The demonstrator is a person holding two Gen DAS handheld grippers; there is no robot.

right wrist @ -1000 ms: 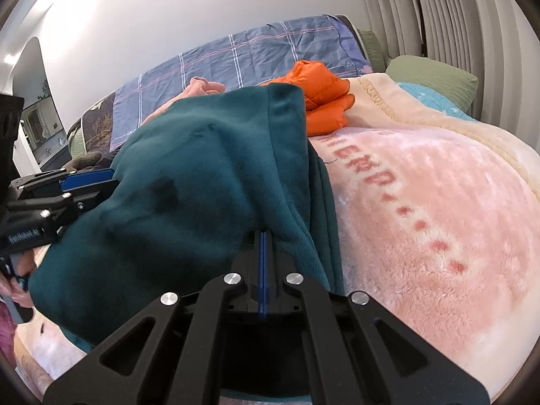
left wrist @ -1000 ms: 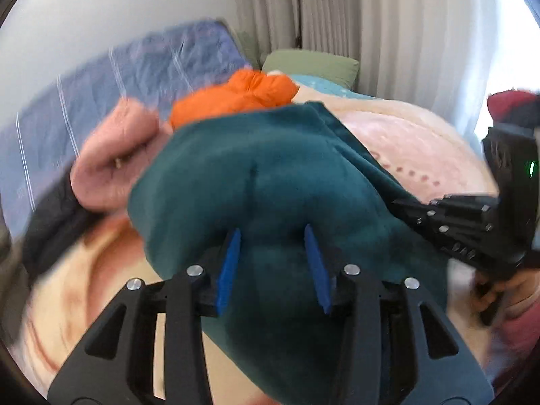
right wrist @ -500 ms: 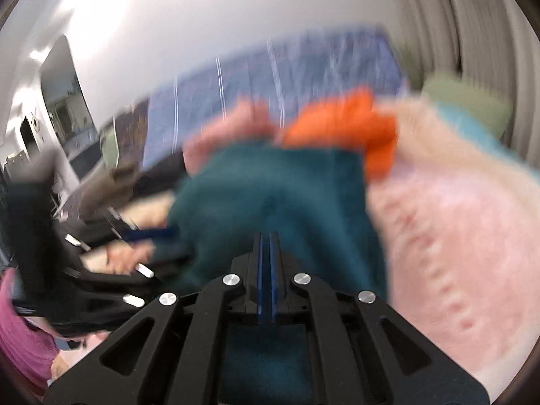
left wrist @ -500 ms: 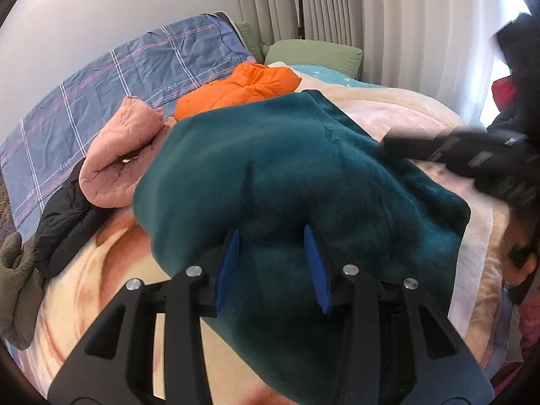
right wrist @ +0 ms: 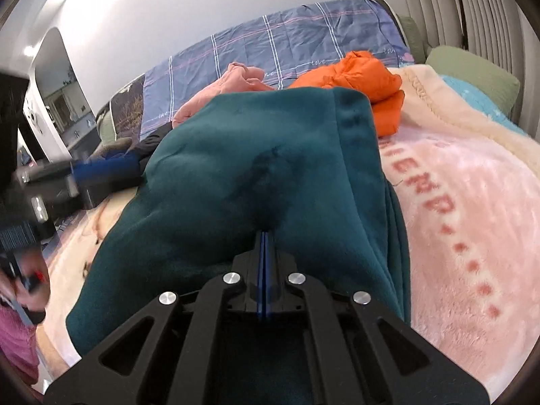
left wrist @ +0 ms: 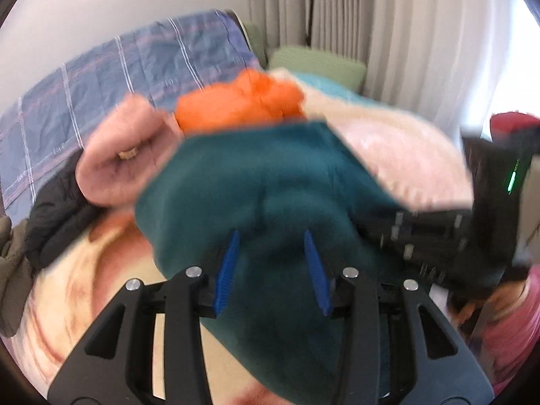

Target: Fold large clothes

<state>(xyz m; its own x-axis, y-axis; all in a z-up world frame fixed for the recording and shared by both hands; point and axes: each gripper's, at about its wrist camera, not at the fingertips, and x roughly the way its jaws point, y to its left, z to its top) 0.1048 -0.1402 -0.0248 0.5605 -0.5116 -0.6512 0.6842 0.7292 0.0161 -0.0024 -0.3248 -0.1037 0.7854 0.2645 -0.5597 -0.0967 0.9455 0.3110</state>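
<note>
Blue plaid sheet (right wrist: 287,44), beyond the tongs: small "love" script. Pink blanket (right wrist: 472,202), right of them: large letters, unreadable.

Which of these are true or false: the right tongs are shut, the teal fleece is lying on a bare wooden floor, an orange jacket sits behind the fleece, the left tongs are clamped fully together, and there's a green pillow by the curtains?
1. The right tongs are shut, blue pads together, tips at the dark teal fleece garment. True.
2. The fleece lies on a bare wooden floor. False: it lies on a pale pink plush blanket on a bed.
3. A puffy orange jacket sits beyond the fleece. True.
4. The left tongs are clamped fully together. False: their blue pads stand apart with fleece between them.
5. A green pillow lies near the pleated curtains. True.
</note>
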